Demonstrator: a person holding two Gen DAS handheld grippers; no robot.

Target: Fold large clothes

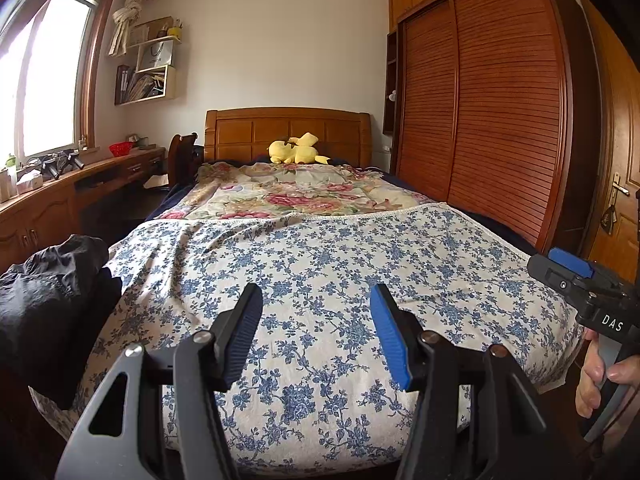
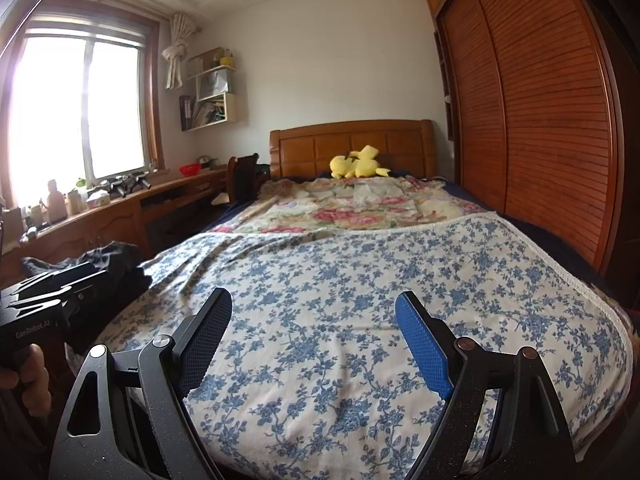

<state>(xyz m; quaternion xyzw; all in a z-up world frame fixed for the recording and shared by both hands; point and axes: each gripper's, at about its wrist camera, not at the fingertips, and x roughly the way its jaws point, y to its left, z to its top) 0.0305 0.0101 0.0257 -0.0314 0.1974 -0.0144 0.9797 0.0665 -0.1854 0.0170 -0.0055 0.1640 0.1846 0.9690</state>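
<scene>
A heap of black clothes (image 1: 52,292) lies at the bed's near left corner; it also shows in the right wrist view (image 2: 108,268). The bed is covered with a white sheet with blue flowers (image 1: 340,272), seen again in the right wrist view (image 2: 360,288). My left gripper (image 1: 316,300) is open and empty above the near end of the bed, to the right of the black heap. My right gripper (image 2: 314,308) is open and empty above the sheet; it shows from the side in the left wrist view (image 1: 568,270).
A floral quilt (image 1: 288,192) and a yellow plush toy (image 1: 296,150) lie toward the wooden headboard (image 1: 288,128). A slatted wardrobe (image 1: 488,112) runs along the right. A wooden desk (image 1: 80,188) with clutter and a chair (image 1: 182,156) stand under the window on the left.
</scene>
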